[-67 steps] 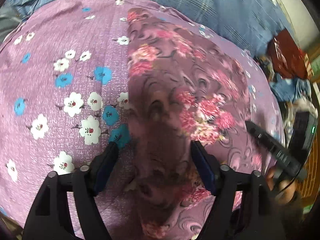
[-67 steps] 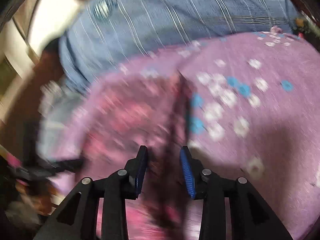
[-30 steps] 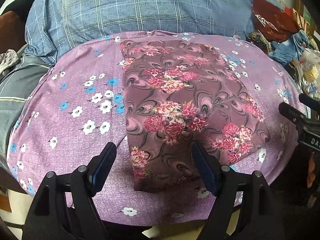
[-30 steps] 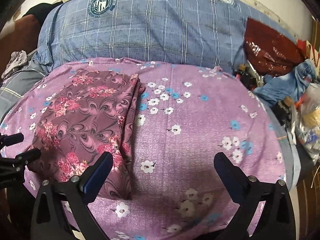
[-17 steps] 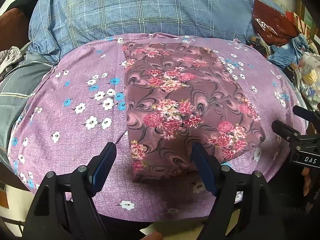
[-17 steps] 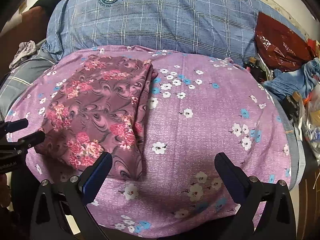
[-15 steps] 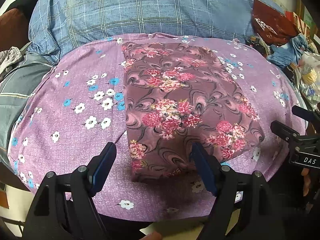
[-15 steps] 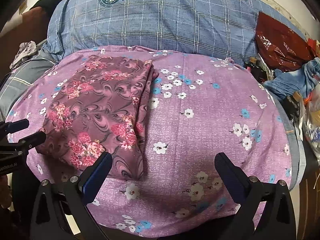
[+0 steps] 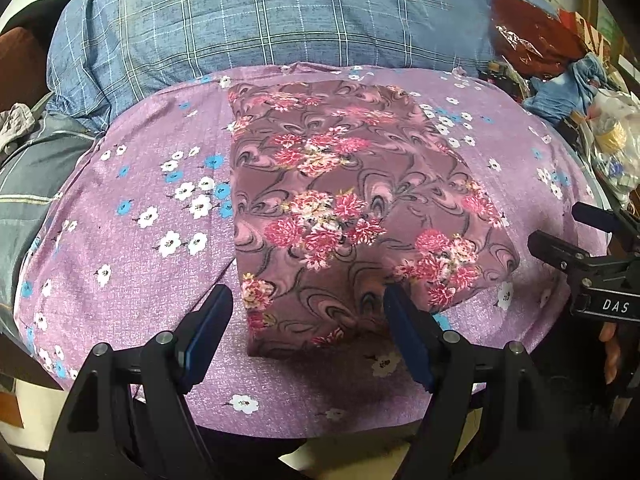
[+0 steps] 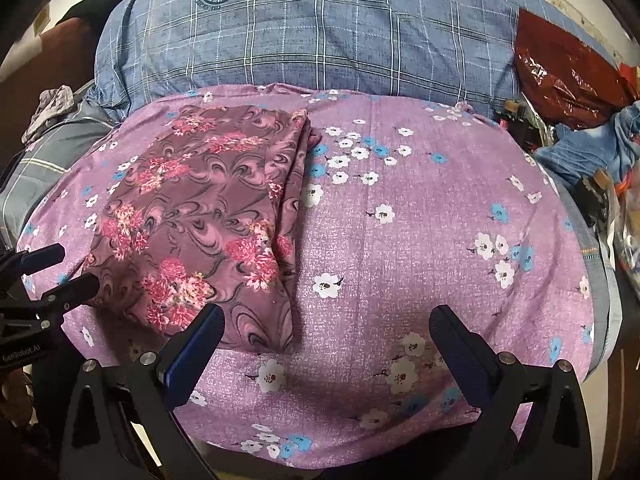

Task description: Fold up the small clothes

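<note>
Left wrist view: the left gripper (image 9: 306, 334) sits at the bottom of the frame, jaws spread wide and holding nothing — the near corner of the folded floral garment (image 9: 352, 208) shows between the blue pads, untouched. The garment lies as a flat rectangle at centre frame on the purple flowered sheet (image 9: 132, 272). One garment counted on the sheet. At the right edge the right gripper (image 9: 576, 236) comes in, clear of the cloth. A blue plaid pillow (image 9: 280, 20) fills the top of the frame; a clutter pile (image 9: 568, 80) occupies the upper right.

Right wrist view: the right gripper (image 10: 324, 340) is at the bottom, jaws fully apart, empty — only bare sheet (image 10: 420, 240) between the pads. The garment (image 10: 200, 216) lies in the left half of the frame, layered fold edges stacked along its right side. The left gripper (image 10: 48, 270) shows at the left edge, just beside the garment's lower left corner.

Judgement on progress: this piece looks folded and set down, both tools free. Whether another fold is intended, or further clothes wait in the clutter, cannot be told.
</note>
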{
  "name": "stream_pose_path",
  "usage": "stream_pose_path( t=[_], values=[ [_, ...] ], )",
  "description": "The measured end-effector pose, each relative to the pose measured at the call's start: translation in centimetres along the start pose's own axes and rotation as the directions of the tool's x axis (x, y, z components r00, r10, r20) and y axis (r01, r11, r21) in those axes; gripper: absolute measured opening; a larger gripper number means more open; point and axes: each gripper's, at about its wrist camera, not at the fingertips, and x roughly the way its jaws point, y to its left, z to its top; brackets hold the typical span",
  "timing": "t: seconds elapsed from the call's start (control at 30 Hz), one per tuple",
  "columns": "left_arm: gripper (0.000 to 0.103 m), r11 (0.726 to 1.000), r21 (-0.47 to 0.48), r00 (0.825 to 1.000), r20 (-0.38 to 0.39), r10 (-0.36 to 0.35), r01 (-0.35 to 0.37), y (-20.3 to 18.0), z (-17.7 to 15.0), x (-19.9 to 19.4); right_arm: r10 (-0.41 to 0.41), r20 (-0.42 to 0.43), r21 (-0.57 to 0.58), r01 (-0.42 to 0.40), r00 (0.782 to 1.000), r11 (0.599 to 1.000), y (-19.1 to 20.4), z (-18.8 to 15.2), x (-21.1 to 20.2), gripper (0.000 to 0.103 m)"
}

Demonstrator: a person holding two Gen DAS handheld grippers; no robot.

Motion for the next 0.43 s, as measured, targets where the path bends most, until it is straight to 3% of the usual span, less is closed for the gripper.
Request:
stream_pose_path(
  t=[0.23, 0.43],
  values=[
    [0.078, 0.999, 0.043, 0.998, 0.064, 0.004, -0.007, -0.9, 0.1, -1.0, 0.004, -0.006, 0.01, -0.004, 1.0, 1.0, -0.1, -0.1, 0.1, 0.103],
    [0.08, 0.999, 0.05, 0.999, 0.049, 0.011, -0.013, -1.2, 0.1, -0.7, -0.013, -0.014, 0.015, 0.013, 1.0, 1.0, -0.3, -0.1, 0.2, 0.103]
  ],
)
